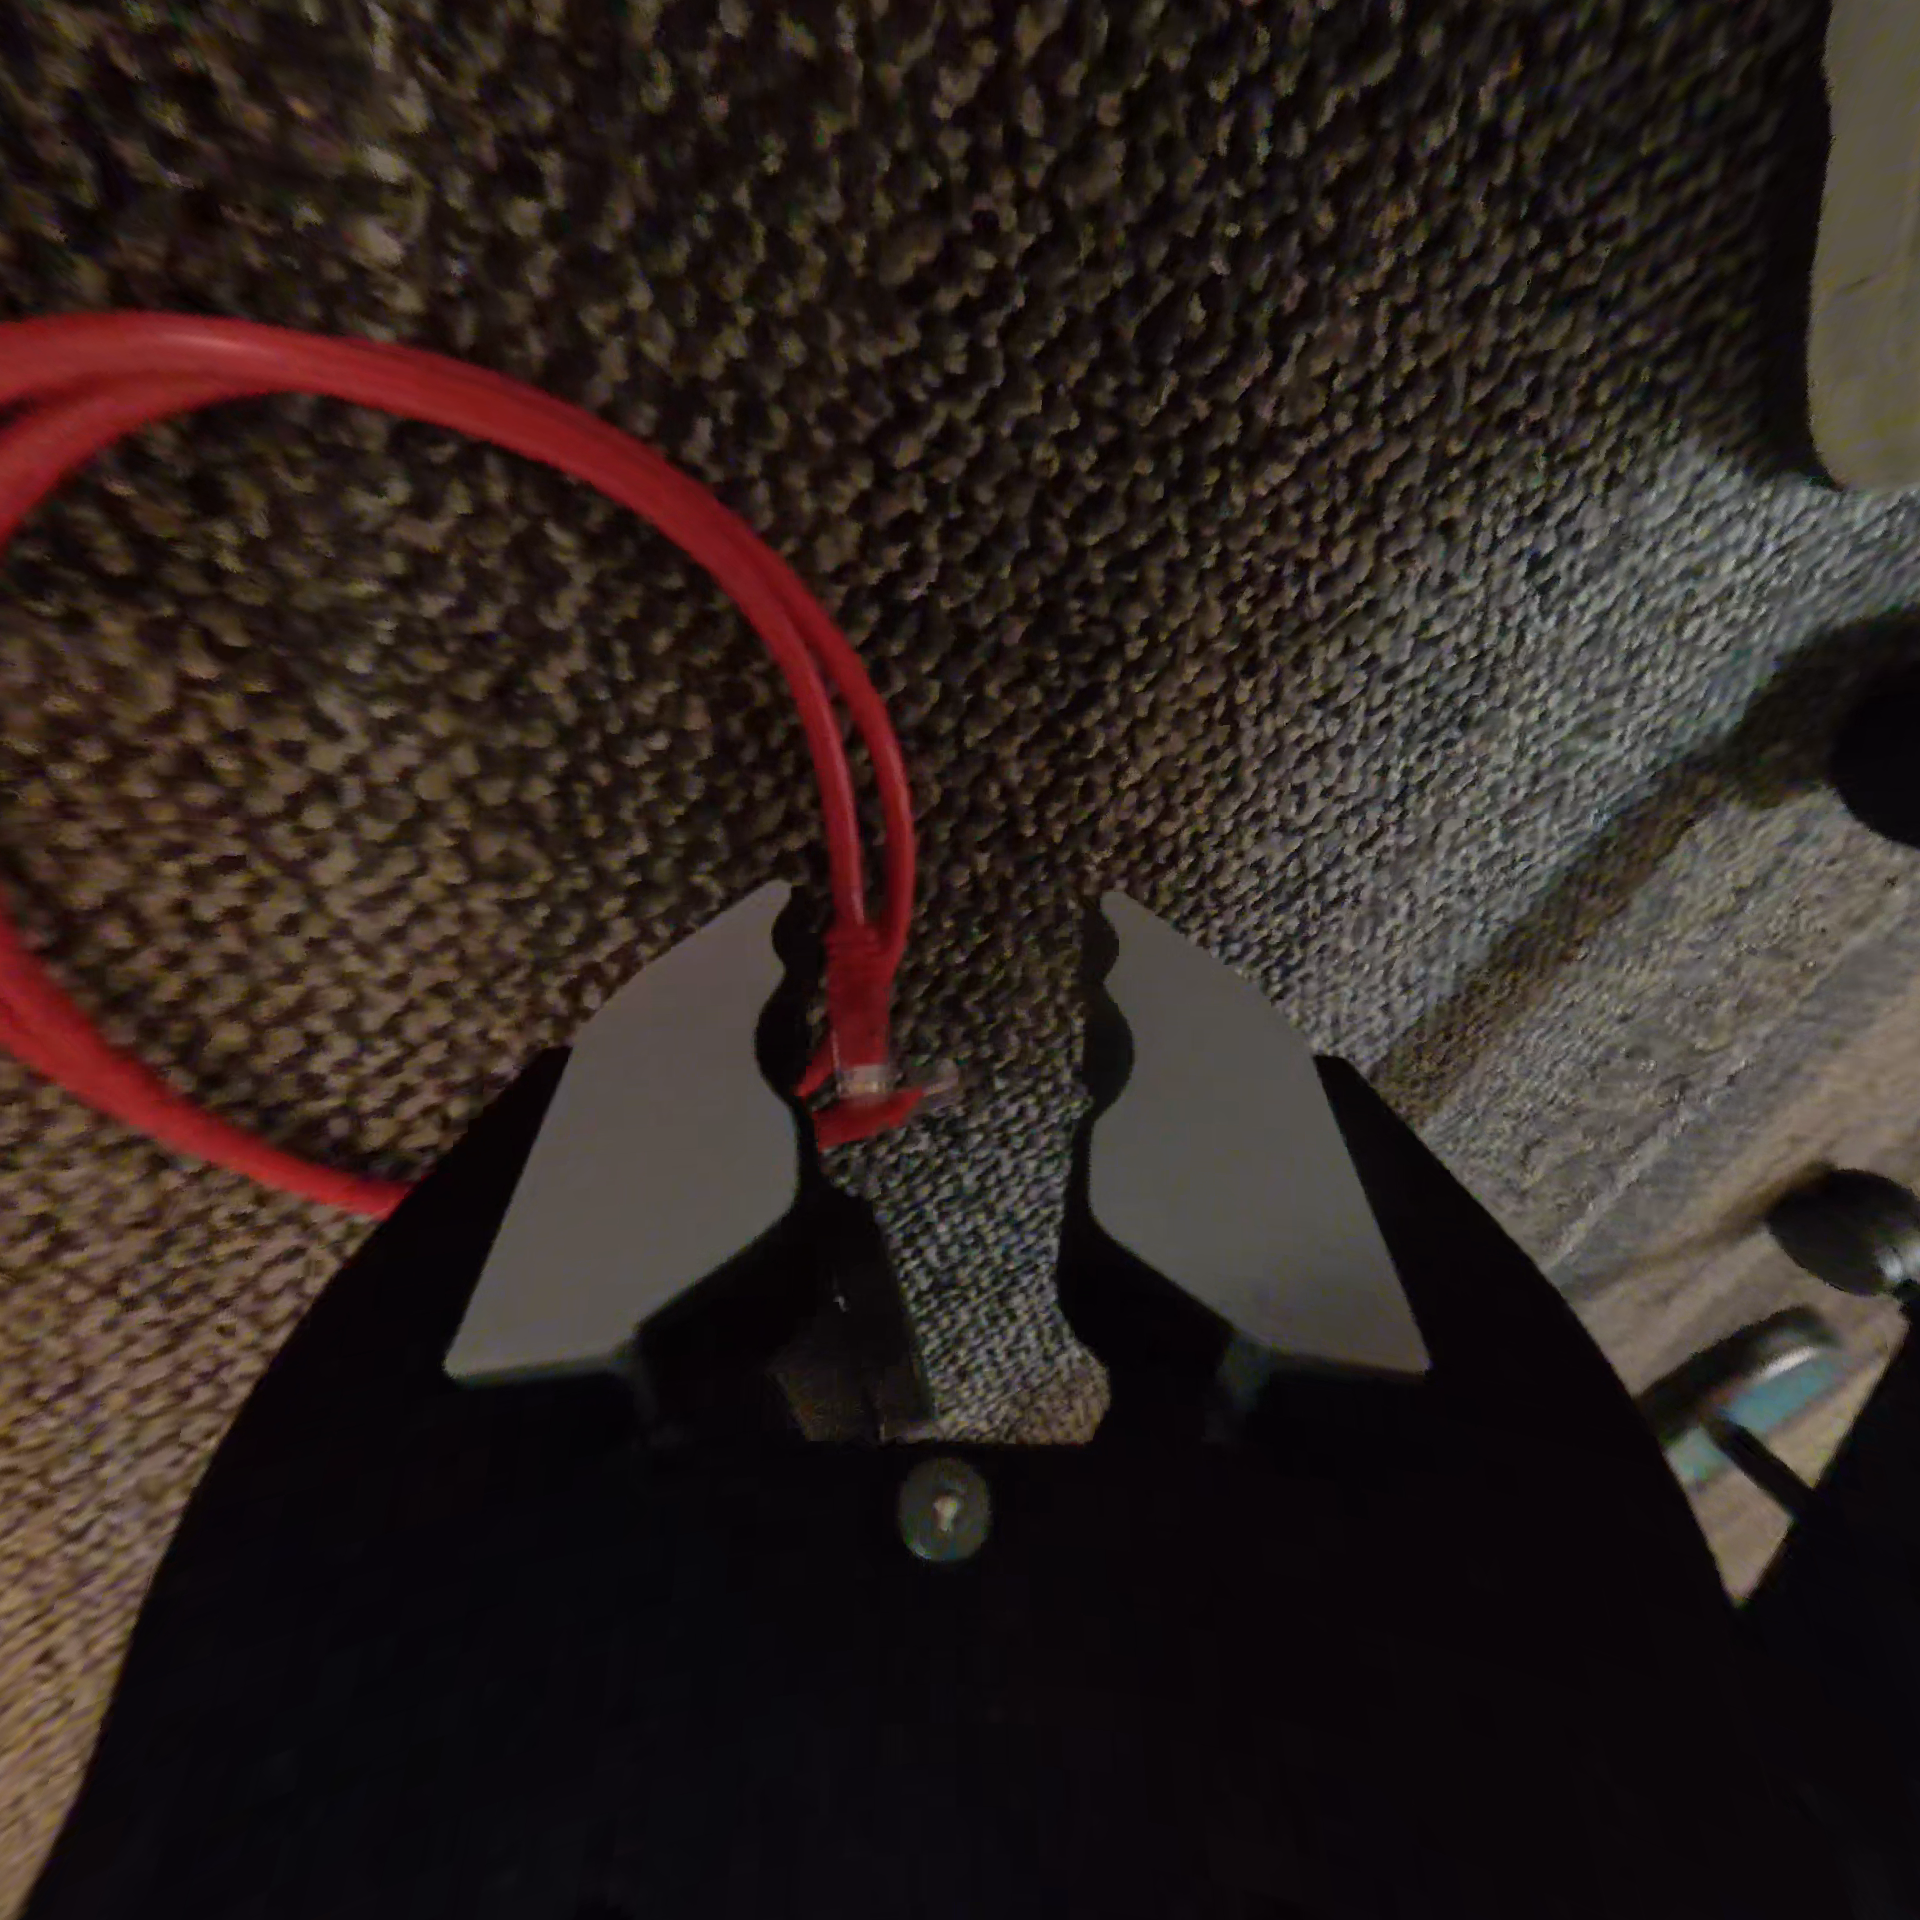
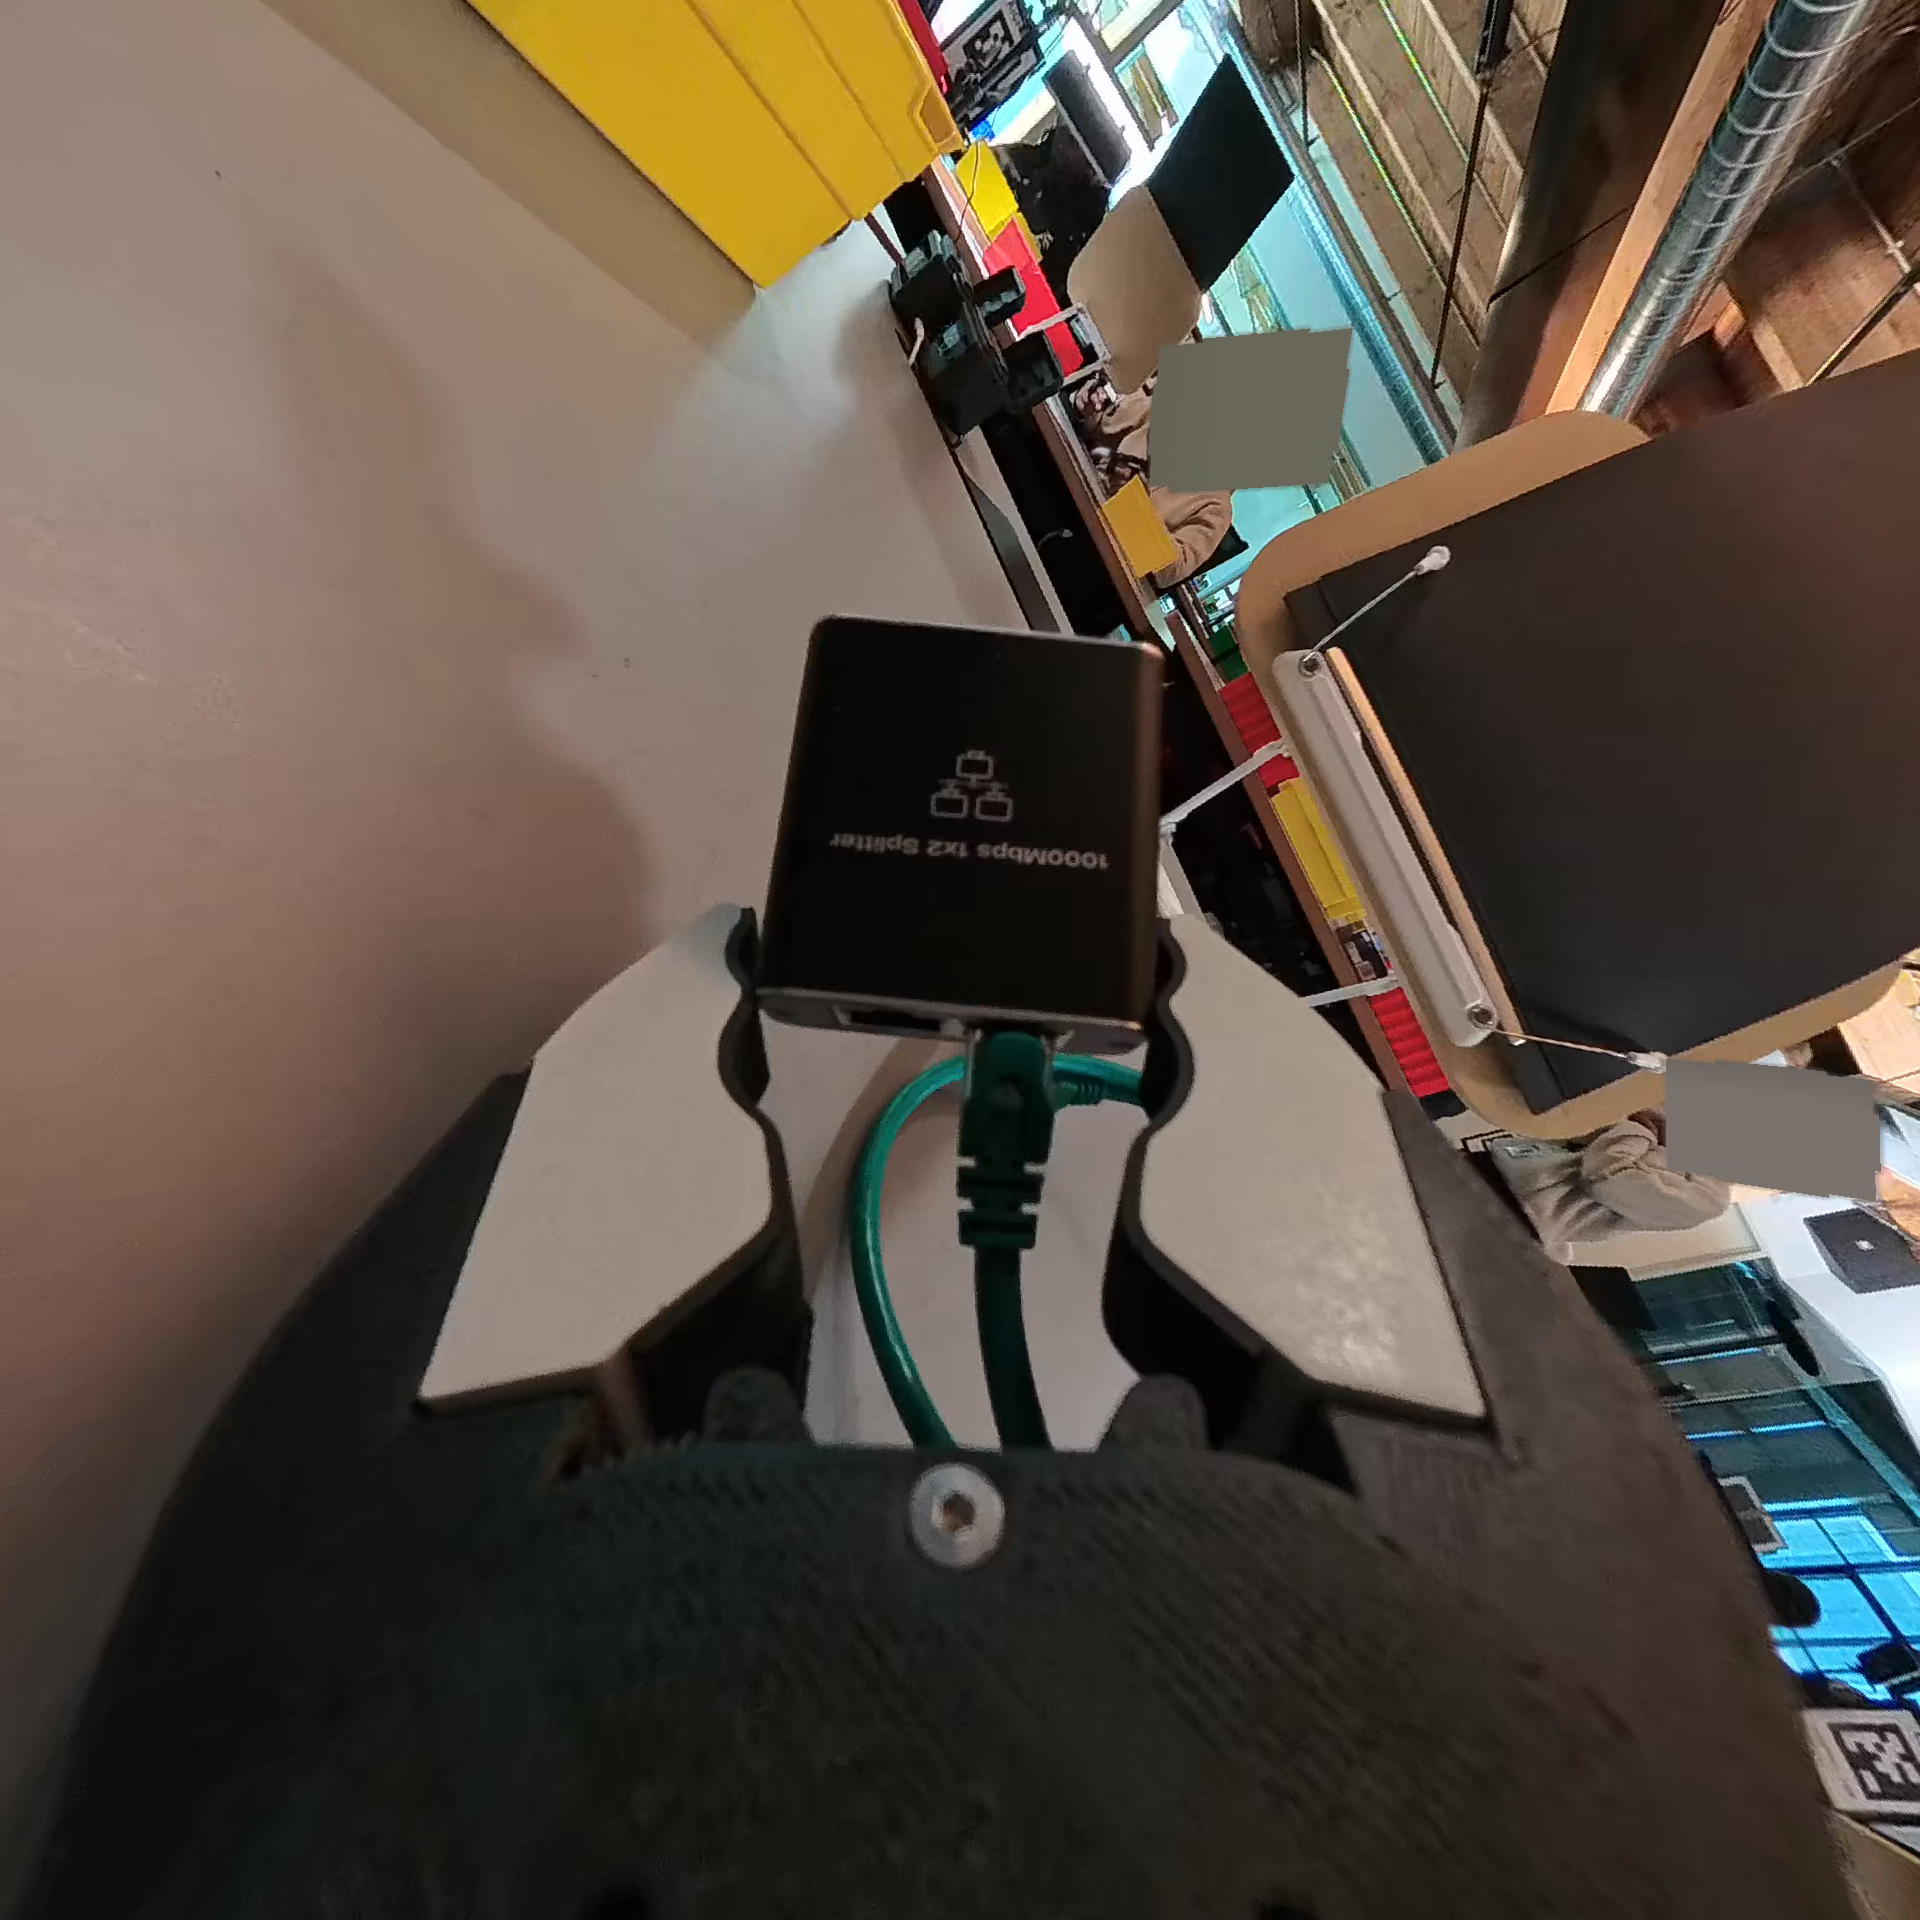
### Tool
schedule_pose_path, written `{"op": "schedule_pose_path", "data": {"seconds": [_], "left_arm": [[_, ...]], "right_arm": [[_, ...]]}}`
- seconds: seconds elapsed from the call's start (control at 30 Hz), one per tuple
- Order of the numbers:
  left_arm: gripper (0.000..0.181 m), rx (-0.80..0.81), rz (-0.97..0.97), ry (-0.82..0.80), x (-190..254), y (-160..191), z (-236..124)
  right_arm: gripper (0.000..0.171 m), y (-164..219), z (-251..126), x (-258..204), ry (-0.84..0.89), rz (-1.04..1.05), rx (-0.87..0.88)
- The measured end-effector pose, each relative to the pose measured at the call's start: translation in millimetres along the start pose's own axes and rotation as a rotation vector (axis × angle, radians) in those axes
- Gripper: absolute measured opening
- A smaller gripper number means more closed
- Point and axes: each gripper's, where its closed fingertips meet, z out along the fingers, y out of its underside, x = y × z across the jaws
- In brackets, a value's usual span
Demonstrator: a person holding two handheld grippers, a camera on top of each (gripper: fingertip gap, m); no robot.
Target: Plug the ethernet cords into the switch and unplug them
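Observation:
In the left wrist view a red ethernet cord (image 1: 665, 499) lies coiled on the speckled carpet (image 1: 1143, 416). Its two red plugs with clear tips (image 1: 857, 1049) lie crossed between my left gripper's fingers, close to the left finger (image 1: 665, 1122). My left gripper (image 1: 945, 904) is open and holds nothing. In the right wrist view my right gripper (image 2: 956, 935) is shut on the near end of a black switch box (image 2: 966, 810). A green ethernet cord (image 2: 1003, 1122) is plugged into the port that faces the camera. The cord loops back toward a second port on the right.
A white table surface (image 2: 312, 520) lies behind the switch, with yellow bins (image 2: 748, 125) at its far end. A black panel with a wooden rim (image 2: 1621, 748) stands to the right. On the carpet, black chair parts (image 1: 1870, 758) and metal hardware (image 1: 1766, 1371) sit at the right.

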Motion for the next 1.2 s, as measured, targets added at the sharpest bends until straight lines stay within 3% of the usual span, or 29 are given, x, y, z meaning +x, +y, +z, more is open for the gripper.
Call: {"op": "schedule_pose_path", "data": {"seconds": [0.07,0.13,0.17,0.3,0.33,0.43,0.83,0.97,1.07,1.2], "left_arm": [[0.047,-0.051,0.022,-0.041,-5,5,8],[0.029,-0.154,0.006,-0.06,-11,20,18],[0.032,-0.203,-0.021,-0.063,-14,28,23],[0.022,-0.171,-0.088,-0.06,-15,28,24],[0.012,-0.172,-0.085,-0.052,-15,30,23],[0.012,-0.163,-0.109,-0.027,-17,33,16],[0.012,-0.015,-0.043,0.048,-36,8,-108],[0.012,-0.017,0.029,-0.017,-51,10,-115],[0.012,0.034,-0.033,-0.013,-52,3,-121],[0.012,0.065,-0.007,0.024,-38,-15,-152]], "right_arm": [[0.072,1,1,1,0.003,0.002,-0.005],[0.072,2,1,2,0.009,0.003,-0.014],[0.072,3,1,2,0.013,0.003,-0.018],[0.072,5,3,4,0.024,0.005,-0.034],[0.072,6,3,5,0.025,0.006,-0.035],[0.072,6,3,5,0.025,0.005,-0.036],[0.072,-2,-2,5,-0.004,0.057,0.02],[0.072,-4,-3,0,-0.019,0.032,0.03],[0.072,-3,-2,-1,-0.019,0.017,0.023],[0.072,-2,-1,0,-0.018,0.028,0.016]]}}
